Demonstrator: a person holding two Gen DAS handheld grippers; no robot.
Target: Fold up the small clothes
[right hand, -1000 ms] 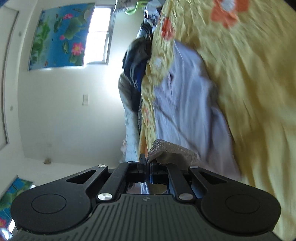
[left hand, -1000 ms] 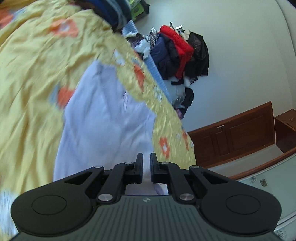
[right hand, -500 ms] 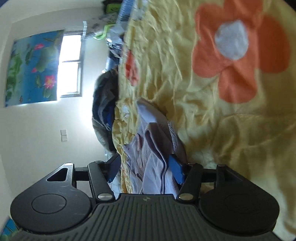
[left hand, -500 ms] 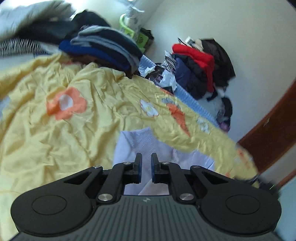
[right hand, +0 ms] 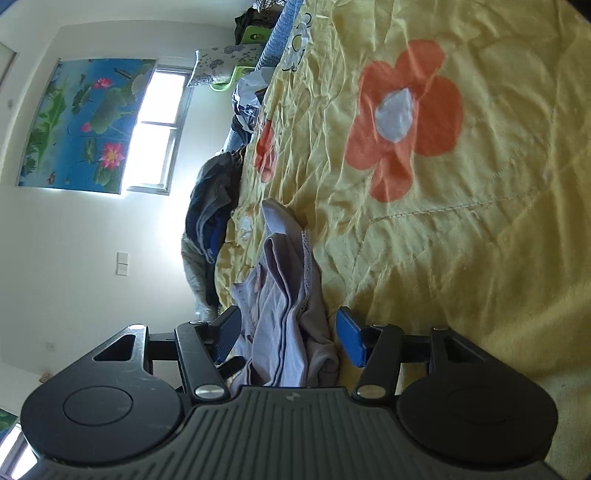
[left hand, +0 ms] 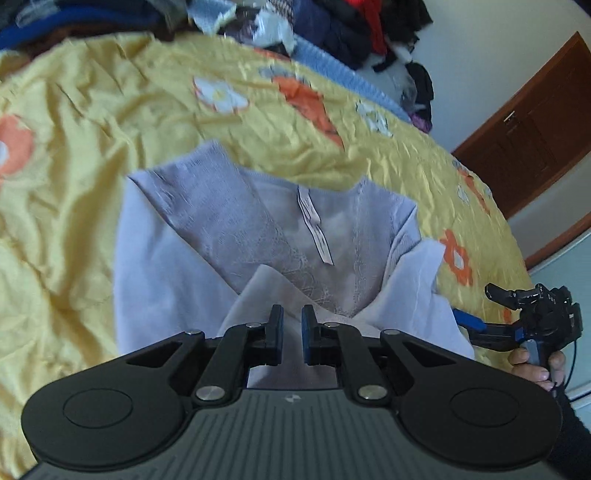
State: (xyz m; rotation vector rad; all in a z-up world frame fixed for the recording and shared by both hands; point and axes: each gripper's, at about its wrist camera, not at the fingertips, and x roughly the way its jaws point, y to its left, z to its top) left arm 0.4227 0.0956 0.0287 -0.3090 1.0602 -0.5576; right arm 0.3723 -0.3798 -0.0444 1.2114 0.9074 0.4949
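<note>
The left gripper [left hand: 292,323] has its two blue-padded fingers [left hand: 277,325] drawn close, with only a narrow gap between them; whether cloth is pinched in that gap cannot be told. It hangs just over the near edge of one pale lilac garment [left hand: 207,221], looking forward and down along it. The right gripper [right hand: 291,332] stands wide apart, one finger on each side of a bunched fold of the same garment [right hand: 288,317], neither pad clearly pressing it. Its view is rolled on its side, so the bed runs up the right of that picture and the wall fills the left.

In the left wrist view the right gripper [left hand: 480,328] shows from outside, low at the garment's right edge, held by one hand [left hand: 535,365] wrapped round its handle.

The garment lies partly folded on the bed: lace-patterned panels toward the middle, one white care label [left hand: 314,225] lying along its centre, and a smooth flap turned over at each near corner. Under it spreads one yellow bedspread [left hand: 92,110] printed with orange and white flowers, heavily creased.

Farther out, a heap of dark, blue and red clothes [left hand: 343,33] sits at the bed's far edge. One brown wooden cabinet [left hand: 528,133] stands against the wall. The right wrist view shows one window [right hand: 159,129] and, beside it, one lotus picture [right hand: 81,125].
</note>
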